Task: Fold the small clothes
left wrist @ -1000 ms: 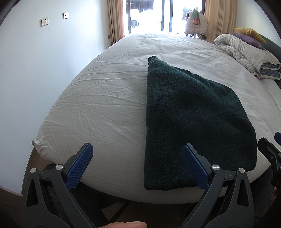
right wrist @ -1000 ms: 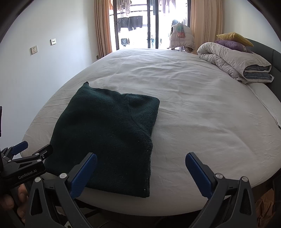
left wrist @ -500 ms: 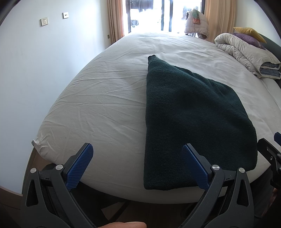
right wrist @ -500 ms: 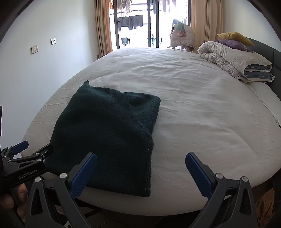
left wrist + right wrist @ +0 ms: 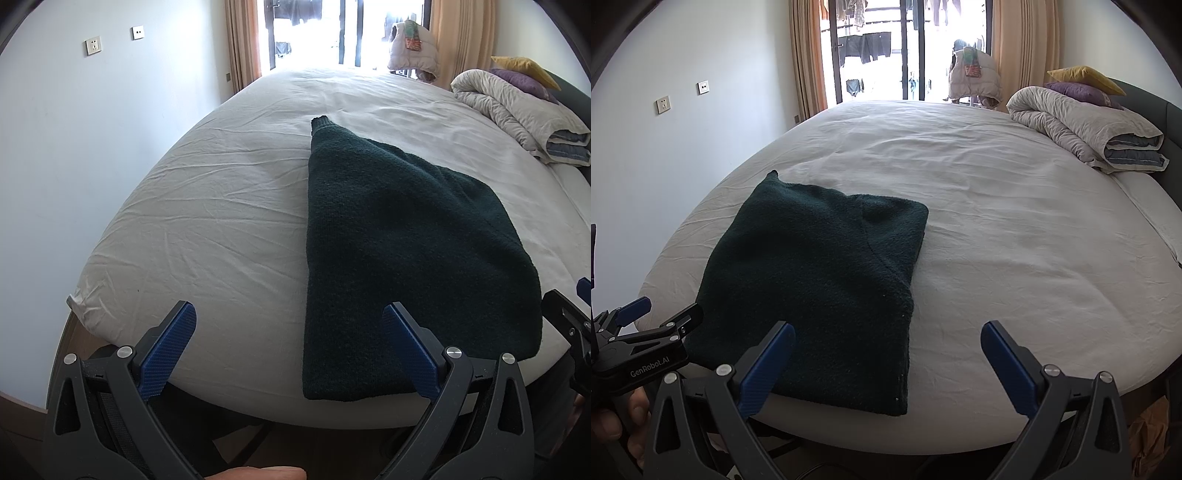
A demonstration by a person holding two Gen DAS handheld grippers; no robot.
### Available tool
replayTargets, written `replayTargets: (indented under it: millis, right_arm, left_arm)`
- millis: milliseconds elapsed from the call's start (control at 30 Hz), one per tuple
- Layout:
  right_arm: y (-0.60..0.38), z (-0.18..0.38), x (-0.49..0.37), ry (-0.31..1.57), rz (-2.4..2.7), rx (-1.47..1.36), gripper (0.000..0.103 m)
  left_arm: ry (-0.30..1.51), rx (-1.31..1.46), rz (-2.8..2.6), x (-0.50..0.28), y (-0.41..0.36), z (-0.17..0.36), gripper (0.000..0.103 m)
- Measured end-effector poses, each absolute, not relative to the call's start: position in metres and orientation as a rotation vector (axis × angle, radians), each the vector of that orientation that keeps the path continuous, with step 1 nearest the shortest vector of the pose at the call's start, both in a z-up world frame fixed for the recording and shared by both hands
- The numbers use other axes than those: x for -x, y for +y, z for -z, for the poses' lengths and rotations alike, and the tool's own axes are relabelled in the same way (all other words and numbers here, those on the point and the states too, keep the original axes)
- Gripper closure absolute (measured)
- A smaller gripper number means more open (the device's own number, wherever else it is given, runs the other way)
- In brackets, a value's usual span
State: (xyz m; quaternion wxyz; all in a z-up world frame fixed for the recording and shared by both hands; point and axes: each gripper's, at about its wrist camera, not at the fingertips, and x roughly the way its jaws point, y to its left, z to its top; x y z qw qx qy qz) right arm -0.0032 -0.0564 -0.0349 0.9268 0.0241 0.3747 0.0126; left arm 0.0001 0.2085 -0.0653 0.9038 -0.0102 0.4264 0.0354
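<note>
Both tongs are standing wide open, gripping nothing: left gripper (image 5: 291, 339), right gripper (image 5: 886, 354). The sweater (image 5: 820, 280) is lying folded on the bed (image 5: 1015, 229); a duvet (image 5: 1082, 129) is sitting well apart.

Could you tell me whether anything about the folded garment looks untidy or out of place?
One thing: a cuff pokes out past the far left corner of the sweater, breaking its otherwise neat rectangle on the bed.
</note>
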Motion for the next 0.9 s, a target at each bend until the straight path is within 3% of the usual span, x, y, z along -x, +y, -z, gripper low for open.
replayTargets:
  millis: [900]
  right_arm:
    - [-0.0557,0.0344,0.0012,0.769,-0.026,-0.057,0.0]
  left_arm:
    - [0.868,-0.008,-0.086,0.0011,0.2081,0.0659,0.0]
